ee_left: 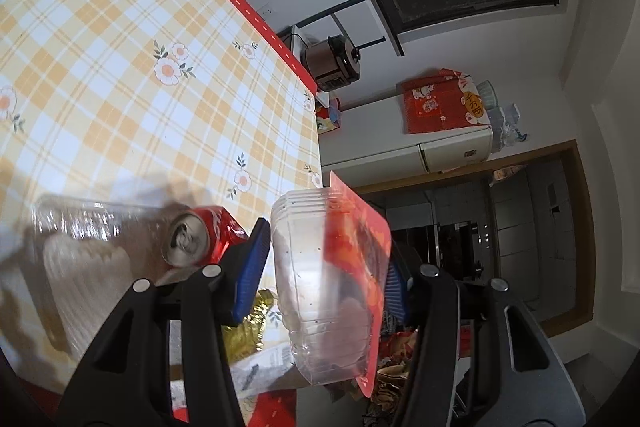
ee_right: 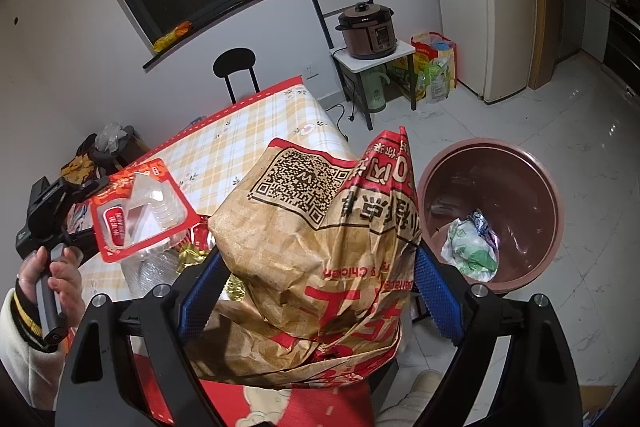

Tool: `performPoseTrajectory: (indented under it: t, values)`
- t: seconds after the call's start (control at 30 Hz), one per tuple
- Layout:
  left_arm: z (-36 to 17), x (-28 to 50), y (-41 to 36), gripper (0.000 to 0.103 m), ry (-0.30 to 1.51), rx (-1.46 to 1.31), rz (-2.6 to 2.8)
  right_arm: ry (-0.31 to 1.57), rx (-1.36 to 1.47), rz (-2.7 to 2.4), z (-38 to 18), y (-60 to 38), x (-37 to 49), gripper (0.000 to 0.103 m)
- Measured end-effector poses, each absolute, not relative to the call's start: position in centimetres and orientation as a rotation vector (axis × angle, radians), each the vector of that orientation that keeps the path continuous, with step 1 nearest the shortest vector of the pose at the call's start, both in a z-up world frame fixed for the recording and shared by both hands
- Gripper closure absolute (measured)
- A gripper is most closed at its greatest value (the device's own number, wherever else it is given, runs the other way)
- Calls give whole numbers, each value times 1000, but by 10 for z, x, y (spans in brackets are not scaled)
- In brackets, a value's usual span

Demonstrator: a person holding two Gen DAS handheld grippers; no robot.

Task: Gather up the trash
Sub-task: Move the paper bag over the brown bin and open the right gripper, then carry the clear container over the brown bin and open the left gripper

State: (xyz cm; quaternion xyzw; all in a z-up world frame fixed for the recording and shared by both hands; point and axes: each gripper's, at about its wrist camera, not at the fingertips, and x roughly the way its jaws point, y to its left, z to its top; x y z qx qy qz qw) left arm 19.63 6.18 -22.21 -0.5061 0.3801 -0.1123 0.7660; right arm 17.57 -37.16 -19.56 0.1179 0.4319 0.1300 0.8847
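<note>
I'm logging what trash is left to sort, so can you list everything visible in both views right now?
Blister pack: one, clear plastic on red card, held in left gripper.
Paper food bag: one, brown with red print, held in right gripper.
Soda can: one, red, crushed, lying on table.
Clear plastic tray: one, on table beside can.
Gold wrapper: one, on table near edge.
Bin: one, brown, on floor, crumpled wrappers inside.
Table: one, yellow checked cloth, red edge.
Chair: one, black, behind table.
Pressure cooker: one, brown, on small stand.
Fridge: one, cream, by wall.
Left gripper: black, blue pads.
Right gripper: black, blue pads.
Hand: one, white sleeve, holding left gripper's handle.
</note>
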Motion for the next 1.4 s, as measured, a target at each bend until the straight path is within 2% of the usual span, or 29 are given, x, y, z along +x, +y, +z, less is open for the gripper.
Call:
performPoseTrajectory:
  t: [0.4, 0.7, 1.1, 1.4]
  values:
    - [-206, 185, -11, 50, 806, -1108, -223, 875, 222, 176, -196, -470, 210, 16]
    - [-193, 187, -72, 50, 783, -1103, -225, 907, 198, 122, -222, -543, 257, 16]
    - [-191, 185, -110, 50, 763, -1095, -174, 926, 155, 195, -240, -549, 305, 5]
    - [-186, 191, -121, 50, 774, -1055, -189, 896, 142, 218, -232, -543, 305, 5]
